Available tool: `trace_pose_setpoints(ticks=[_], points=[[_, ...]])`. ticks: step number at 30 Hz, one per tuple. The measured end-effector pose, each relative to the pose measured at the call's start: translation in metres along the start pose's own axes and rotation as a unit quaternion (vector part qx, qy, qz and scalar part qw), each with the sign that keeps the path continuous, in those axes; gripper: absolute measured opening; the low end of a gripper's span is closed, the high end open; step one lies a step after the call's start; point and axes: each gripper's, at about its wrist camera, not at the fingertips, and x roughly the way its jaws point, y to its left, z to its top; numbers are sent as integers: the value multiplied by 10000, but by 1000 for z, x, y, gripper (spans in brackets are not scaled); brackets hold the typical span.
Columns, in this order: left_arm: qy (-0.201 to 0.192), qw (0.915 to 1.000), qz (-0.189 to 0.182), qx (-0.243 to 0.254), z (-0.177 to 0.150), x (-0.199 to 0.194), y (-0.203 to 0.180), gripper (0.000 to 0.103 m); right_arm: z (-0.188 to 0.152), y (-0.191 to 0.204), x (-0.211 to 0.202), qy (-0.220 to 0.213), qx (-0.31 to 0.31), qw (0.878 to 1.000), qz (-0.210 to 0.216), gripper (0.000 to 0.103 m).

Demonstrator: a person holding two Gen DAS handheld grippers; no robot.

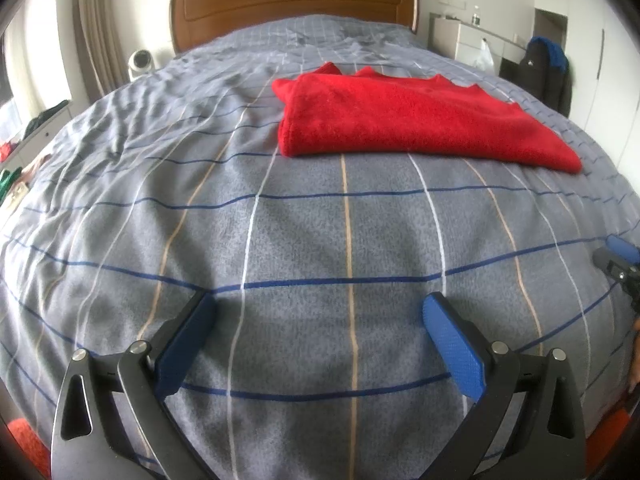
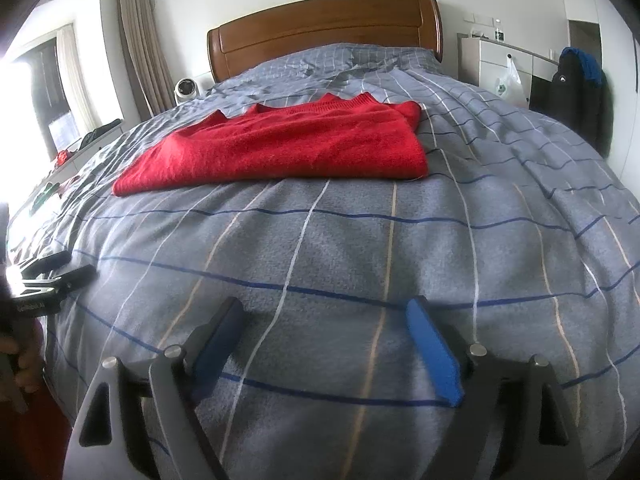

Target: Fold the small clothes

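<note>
A red knitted sweater [image 1: 416, 116] lies folded flat on the grey checked bedspread [image 1: 304, 232], ahead and to the right in the left wrist view. In the right wrist view the sweater [image 2: 288, 144] lies ahead and to the left. My left gripper [image 1: 318, 312] is open and empty, low over the bedspread, well short of the sweater. My right gripper [image 2: 326, 314] is open and empty too, also well short of it. The right gripper's tip shows at the right edge of the left wrist view [image 1: 620, 260]. The left gripper shows at the left edge of the right wrist view [image 2: 52, 272].
A wooden headboard [image 1: 292, 4] stands at the far end of the bed. A small white fan [image 1: 140, 62] sits left of it. A white cabinet [image 1: 476, 40] and a dark hanging jacket [image 1: 546, 72] stand at the right. Curtains [image 2: 138, 40] and a window are at the left.
</note>
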Motion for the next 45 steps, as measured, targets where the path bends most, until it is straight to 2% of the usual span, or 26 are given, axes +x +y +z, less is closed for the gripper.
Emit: trace_pose_setpoints(ticks=[33, 37, 39, 41, 45], points=[[-12, 10000, 13, -9, -1, 0, -1, 103, -1, 2, 1, -28, -36, 10000, -25, 86], [110, 9999, -50, -36, 1, -2, 1, 102, 1, 3, -1, 58, -36, 10000, -60, 86], [125, 9998, -145, -67, 2, -6, 5, 102, 9, 3, -3, 233, -21, 9997, -20, 86], [110, 9996, -217, -116, 2, -8, 9, 102, 28, -9, -5, 317, 242, 9987, 318, 86], [93, 9992, -283, -279, 6, -6, 14, 102, 81, -57, -6, 41, 1148, 9924, 440, 86]])
